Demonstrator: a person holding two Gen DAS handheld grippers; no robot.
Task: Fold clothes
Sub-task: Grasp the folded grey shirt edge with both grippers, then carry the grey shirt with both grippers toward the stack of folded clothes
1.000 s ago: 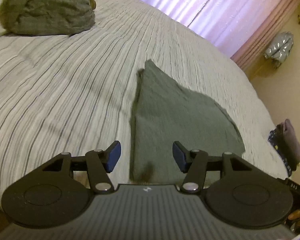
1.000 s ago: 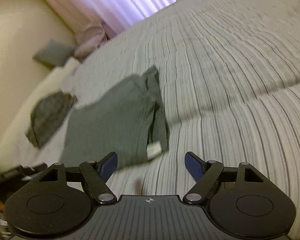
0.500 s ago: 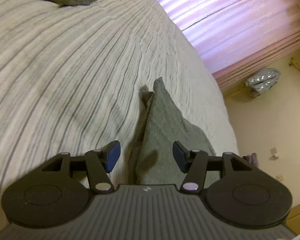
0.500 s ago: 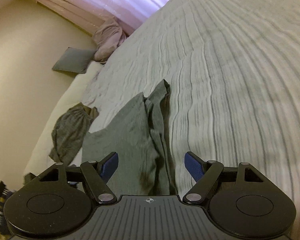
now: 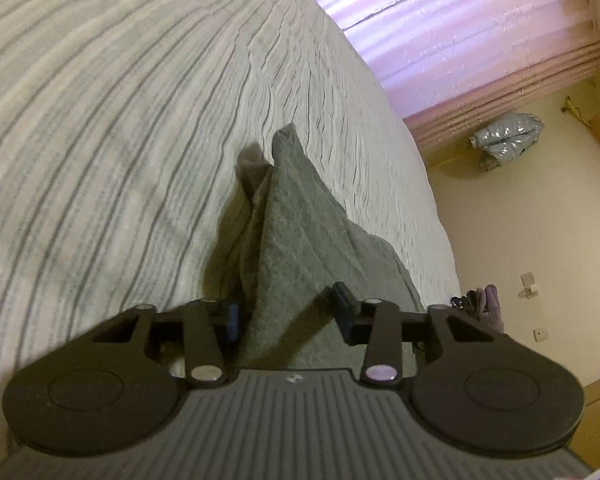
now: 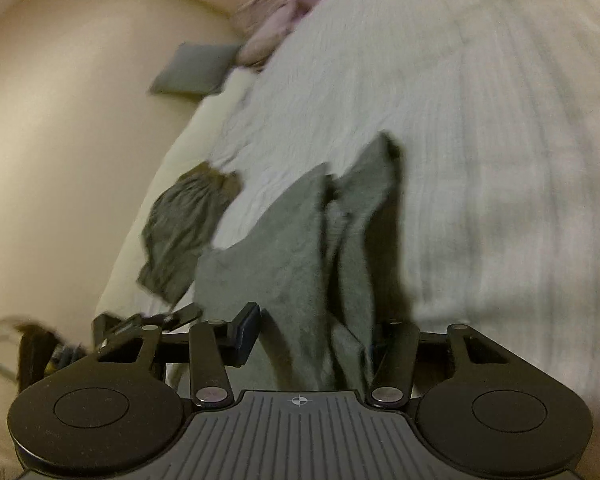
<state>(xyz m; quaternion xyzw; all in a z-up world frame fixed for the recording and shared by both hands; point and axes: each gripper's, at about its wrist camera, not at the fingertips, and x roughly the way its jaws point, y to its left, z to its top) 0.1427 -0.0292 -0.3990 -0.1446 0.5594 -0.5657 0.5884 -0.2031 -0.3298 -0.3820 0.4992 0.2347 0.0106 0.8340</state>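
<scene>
Both grippers have dropped closer to the folded grey-green knit garment on the striped white bed, angled gently downward. Left gripper and right gripper jaws are closing, cloth edge between them, not yet clenched.

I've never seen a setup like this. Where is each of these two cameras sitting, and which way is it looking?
Left wrist view: mounted on the left tongs, looking forward and down along them over the striped bed toward the curtain; only the closing tongs show, with the grey-green garment between them.
Right wrist view: mounted on the right tongs, looking over the bed's other edge toward the floor; its closing tongs straddle the garment.
Shared: the same garment and bed.
</scene>
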